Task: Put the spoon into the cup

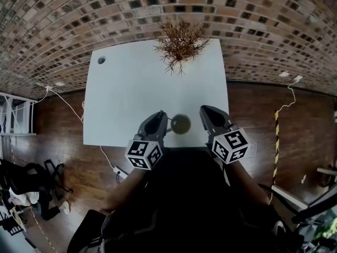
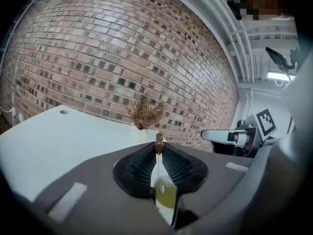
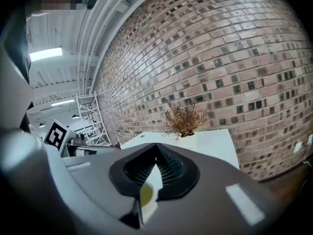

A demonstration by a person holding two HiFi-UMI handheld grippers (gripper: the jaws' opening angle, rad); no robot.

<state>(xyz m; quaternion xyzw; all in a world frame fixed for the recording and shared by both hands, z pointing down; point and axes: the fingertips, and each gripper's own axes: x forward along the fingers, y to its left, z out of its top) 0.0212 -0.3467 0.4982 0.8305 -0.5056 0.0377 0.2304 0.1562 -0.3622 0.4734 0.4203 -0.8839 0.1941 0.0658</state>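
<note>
The left claw is closed to a narrow slit and pinches the brown end of the spoon right at its tips, with the spoon's thin shaft running back down the gap between the ribbed pads. In the head view this claw hangs over the near edge of the white tabletop, its marker cube towards the person. Just to its right stands the cup, olive inside, on the tabletop close to the near edge and between the two claws. It touches neither of them, and the spoon is not in it. The same cup shows low in the left gripper view, below the pinched spoon. Right of the cup is the right claw, also over the near edge. In its own view this claw has its tips drawn together with nothing caught between them, and the cup appears low down on its left. At the far edge of the tabletop a dried plant stands before a brick wall.
</note>
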